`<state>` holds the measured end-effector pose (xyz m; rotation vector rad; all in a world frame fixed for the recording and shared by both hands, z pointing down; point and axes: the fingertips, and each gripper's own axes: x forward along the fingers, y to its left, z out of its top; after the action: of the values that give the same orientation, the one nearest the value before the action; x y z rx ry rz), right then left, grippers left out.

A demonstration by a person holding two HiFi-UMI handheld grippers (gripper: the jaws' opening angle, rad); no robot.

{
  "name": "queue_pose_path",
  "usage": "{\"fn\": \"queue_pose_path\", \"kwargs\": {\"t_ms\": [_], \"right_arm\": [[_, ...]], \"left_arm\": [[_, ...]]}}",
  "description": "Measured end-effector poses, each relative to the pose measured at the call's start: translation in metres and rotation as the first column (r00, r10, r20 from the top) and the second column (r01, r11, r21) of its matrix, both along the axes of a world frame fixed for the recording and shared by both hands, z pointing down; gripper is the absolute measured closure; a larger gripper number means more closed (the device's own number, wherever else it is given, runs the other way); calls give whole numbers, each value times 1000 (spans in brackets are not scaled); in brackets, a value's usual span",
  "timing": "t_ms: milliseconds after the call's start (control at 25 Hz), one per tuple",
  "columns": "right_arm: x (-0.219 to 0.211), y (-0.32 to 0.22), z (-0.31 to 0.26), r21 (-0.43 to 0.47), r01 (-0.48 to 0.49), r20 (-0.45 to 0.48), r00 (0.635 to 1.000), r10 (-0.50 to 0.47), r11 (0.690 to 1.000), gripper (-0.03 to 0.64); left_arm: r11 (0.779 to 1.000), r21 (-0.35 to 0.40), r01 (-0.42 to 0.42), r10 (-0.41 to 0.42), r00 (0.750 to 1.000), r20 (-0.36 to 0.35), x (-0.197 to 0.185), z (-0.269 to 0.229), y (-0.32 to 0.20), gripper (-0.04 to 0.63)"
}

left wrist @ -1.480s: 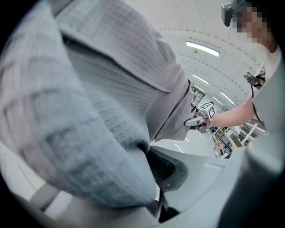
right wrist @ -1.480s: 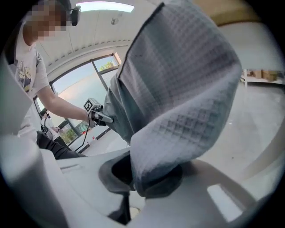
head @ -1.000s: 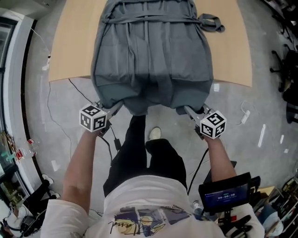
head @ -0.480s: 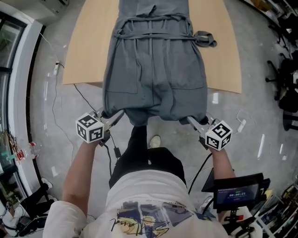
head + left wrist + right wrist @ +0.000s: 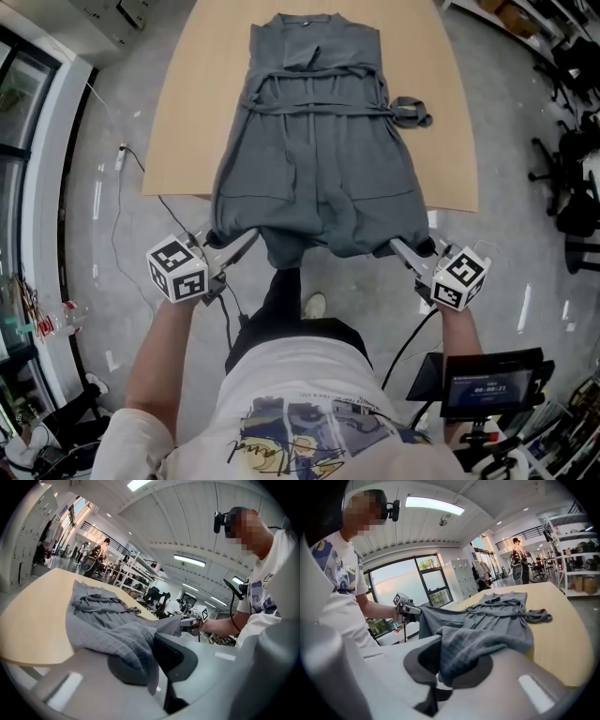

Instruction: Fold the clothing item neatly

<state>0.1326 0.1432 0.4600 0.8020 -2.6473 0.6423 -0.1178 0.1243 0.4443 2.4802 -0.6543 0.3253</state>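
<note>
The tan worktop [image 5: 187, 112] is stretching away from me, and the grey garment [image 5: 314, 159] is lying flat down its middle, collar toward the far edge, long axis running straight away from me, leg ends hanging past the near edge. Its loose belt end [image 5: 411, 111] is trailing toward the right edge. I am pinching the left leg hem in my left gripper [image 5: 246, 240] and the right leg hem in my right gripper [image 5: 403, 251], both jaws clamped tight on cloth, equally near. Everything else is lying ahead of me, so I am judging the fold should carry the hem forward toward the collar
</note>
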Motion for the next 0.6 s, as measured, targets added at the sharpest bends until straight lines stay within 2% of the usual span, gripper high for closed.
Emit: {"fn": "queue_pose_path", "kwargs": {"t_ms": [360,600], "right_arm": [[3,-78,-43,69,-23,-2,1000,24,997,595],[-5,-118,-84,120,-55,-21,998,58,991,594]], "left_arm": [[999,52,9,-7,999,-35,-2,-42,-71,566],[991,126,-47,50,999,-18,-12,-74,-109,566]]}}
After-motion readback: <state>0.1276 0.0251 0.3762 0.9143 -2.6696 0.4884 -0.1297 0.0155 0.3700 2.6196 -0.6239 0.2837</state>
